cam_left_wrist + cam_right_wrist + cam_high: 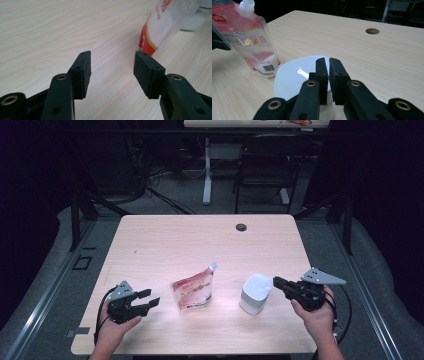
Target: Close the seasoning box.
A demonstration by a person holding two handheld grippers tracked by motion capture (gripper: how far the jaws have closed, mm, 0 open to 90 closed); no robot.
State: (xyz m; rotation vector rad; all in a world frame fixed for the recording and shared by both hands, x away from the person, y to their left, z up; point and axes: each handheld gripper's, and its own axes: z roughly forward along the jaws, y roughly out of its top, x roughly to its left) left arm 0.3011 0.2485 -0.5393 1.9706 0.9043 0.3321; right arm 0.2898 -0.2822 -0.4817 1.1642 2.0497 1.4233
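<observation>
The white container [256, 293] stands upright on the table [165, 240], right of centre and near the front edge, with the red-and-white spout pouch [193, 290] propped just to its left, close but apart. I judge the work barely begun: both things sit where they stand, neither lifted nor opened, and everything from the first grasp onward is left to do.

My right gripper [276, 281] hovers at the container's right side. In the right gripper view its pads [322, 75] are nearly together, a thin slit between them, poised over the container's glossy top [294, 75] with nothing held. My left gripper [150, 300] rests low near the front left, its pads [83, 72] standing wide apart over bare wood, aimed toward the pouch's base [147, 42] and touching nothing.
</observation>
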